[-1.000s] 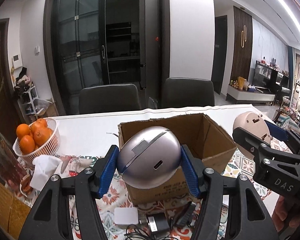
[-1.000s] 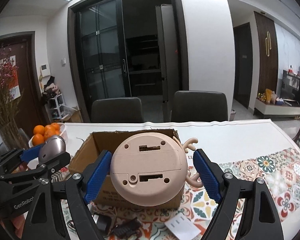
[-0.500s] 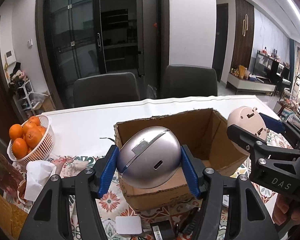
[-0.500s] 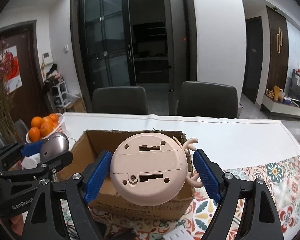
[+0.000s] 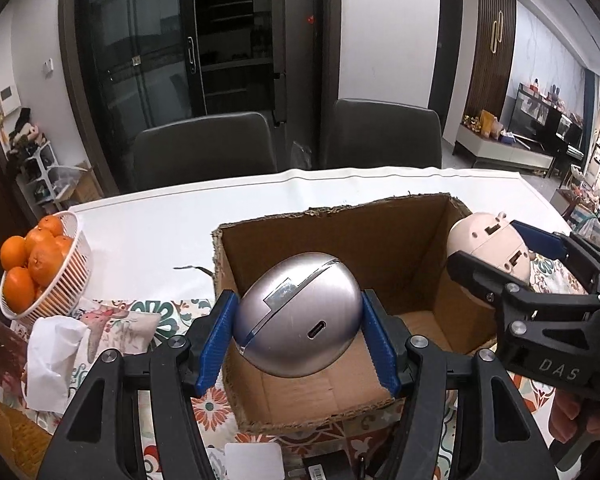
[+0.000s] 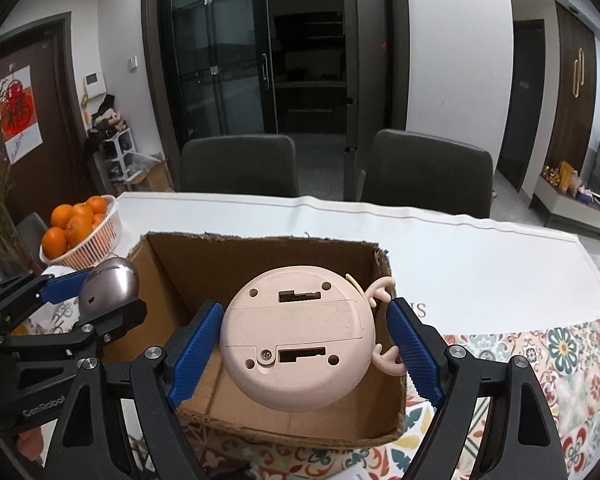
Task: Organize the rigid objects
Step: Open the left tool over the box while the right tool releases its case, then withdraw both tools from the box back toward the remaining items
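Note:
An open cardboard box (image 5: pixel 340 220) stands on the table, and nothing lies in the part of its floor that shows. My left gripper (image 5: pixel 297 297) is shut on a silver egg-shaped device (image 5: pixel 296 320) with a small port, held over the box's near left part. My right gripper (image 6: pixel 305 306) is shut on a round pink device with antlers (image 6: pixel 296 340), its back toward the camera, over the same box (image 6: pixel 260 246). In the left wrist view the right gripper (image 5: pixel 496 250) and the pink device (image 5: pixel 480 236) hang at the box's right wall. In the right wrist view the left gripper (image 6: pixel 96 298) and the silver device (image 6: pixel 110 282) sit at the box's left wall.
A white basket of oranges (image 5: pixel 40 264) and a crumpled white tissue (image 5: pixel 56 344) lie left of the box on a patterned cloth (image 6: pixel 560 352). A white adapter (image 5: pixel 252 460) and dark cables lie in front of the box. Two grey chairs (image 5: pixel 204 152) stand behind the table.
Both grippers have moved forward and down with their devices, from in front of the box to over it. The box now looks nearer and its inside shows.

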Demonstrator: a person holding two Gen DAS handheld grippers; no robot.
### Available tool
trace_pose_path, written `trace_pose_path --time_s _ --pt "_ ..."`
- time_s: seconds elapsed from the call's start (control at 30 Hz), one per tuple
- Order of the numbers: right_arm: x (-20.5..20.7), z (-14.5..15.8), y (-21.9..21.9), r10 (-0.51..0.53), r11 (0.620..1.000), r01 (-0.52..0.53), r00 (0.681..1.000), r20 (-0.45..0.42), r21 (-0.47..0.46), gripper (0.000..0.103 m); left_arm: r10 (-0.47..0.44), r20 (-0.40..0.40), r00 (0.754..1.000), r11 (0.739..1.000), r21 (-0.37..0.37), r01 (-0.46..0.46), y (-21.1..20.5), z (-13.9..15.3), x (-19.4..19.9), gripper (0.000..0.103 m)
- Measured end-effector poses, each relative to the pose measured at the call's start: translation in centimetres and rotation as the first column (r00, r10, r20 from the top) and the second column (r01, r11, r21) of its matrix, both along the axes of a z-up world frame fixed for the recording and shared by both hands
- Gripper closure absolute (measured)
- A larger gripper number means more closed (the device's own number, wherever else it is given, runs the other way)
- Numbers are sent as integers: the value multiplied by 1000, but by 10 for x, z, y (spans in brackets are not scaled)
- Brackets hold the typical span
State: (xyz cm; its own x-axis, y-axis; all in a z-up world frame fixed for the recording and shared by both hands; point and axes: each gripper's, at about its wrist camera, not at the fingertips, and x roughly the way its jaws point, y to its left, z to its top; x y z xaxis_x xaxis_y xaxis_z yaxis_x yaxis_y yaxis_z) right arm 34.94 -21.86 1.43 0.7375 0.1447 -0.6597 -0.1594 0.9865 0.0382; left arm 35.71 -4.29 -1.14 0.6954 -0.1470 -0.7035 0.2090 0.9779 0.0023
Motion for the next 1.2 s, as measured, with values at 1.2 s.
trace_pose_path --time_s 1.2 --pt "-129 46 -24 -128 990 137 965 229 -25 17 3 215 977 1000 9 -5 -13 31 -129 8"
